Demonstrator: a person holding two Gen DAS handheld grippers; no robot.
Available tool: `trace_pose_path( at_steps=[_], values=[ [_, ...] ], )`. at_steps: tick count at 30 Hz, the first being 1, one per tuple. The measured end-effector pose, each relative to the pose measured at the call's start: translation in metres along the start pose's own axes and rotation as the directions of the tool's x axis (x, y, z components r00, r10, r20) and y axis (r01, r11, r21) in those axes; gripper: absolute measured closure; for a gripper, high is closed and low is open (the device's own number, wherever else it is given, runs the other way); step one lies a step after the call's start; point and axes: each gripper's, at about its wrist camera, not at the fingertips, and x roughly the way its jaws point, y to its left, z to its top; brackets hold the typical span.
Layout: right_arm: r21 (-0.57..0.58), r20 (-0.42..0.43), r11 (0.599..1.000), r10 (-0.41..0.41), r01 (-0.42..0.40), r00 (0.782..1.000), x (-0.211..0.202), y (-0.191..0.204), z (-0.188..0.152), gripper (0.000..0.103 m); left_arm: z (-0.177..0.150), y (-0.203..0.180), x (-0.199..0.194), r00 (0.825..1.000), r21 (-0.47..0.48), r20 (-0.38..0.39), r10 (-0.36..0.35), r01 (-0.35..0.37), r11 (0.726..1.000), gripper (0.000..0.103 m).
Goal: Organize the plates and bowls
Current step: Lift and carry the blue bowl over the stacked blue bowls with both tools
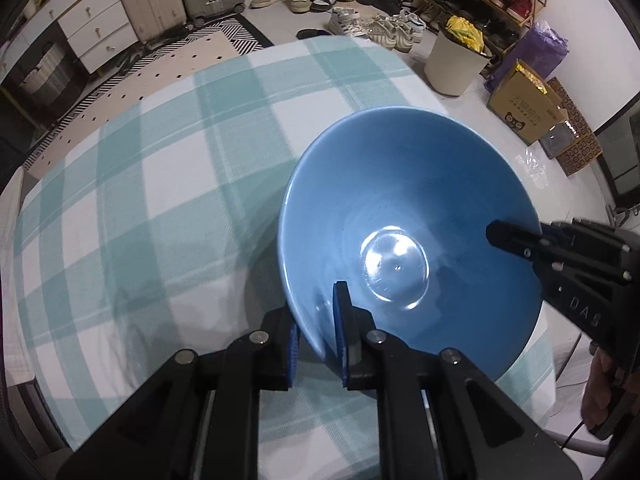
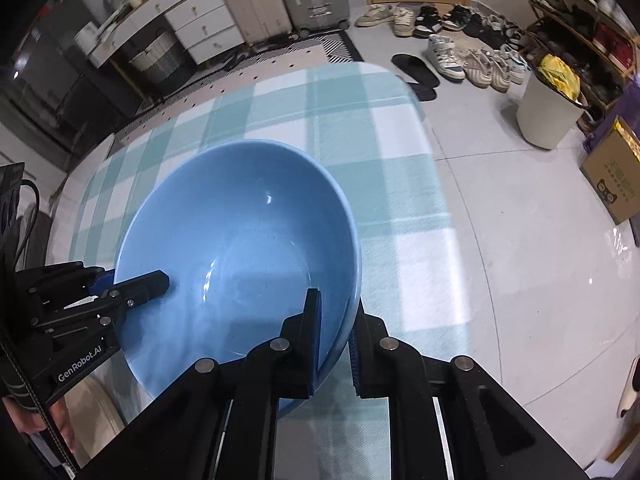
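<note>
Gripping one blue bowl [image 1: 408, 224] from opposite sides, both grippers are clamped on its rim, one finger inside the wall and one outside. The left gripper [image 1: 318, 344] pinches the near-left rim in the left wrist view; the right gripper [image 2: 334, 344] pinches the near-right rim in the right wrist view, and each tool shows at the far side of the other's picture. The bowl sits tilted over the checked cloth [image 1: 160, 160] covering the table, near the cloth's right edge beside the tiled floor [image 2: 520, 240]; whether its base touches the cloth cannot be told. In the right wrist view a second rim line shows just under the gripped rim, so a second bowl may be nested below, though this is uncertain. Both tools point steeply down, with the bowl directly ahead of and between them, so neither hand is nearer. The bowl being round, it has no long axis; the line joining the two grips governs any carry, and both hands would need to travel together to keep it level.
</note>
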Motion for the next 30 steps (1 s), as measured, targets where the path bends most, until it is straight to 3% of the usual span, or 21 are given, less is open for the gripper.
trace_pose_path(
  at_steps=[10, 22, 30],
  values=[
    [-0.085, -0.031, 0.996, -0.011, 0.009, 0.999, 0.004, 0.042, -0.017, 0.091, -0.040, 0.024, -0.006, 1.000, -0.040, 0.002, 0.006, -0.006, 0.999, 0.089],
    [-0.098, -0.049, 0.995, -0.033, 0.028, 0.998, 0.011, 0.046, -0.018, 0.091, -0.045, 0.026, -0.008, 1.000, -0.036, 0.014, -0.015, 0.016, 0.999, 0.087],
    [-0.096, -0.003, 0.995, -0.026, 0.026, 1.000, -0.009, 0.049, -0.017, 0.091, -0.048, 0.026, -0.022, 0.999, -0.053, 0.029, -0.034, 0.036, 0.998, 0.087]
  ],
)
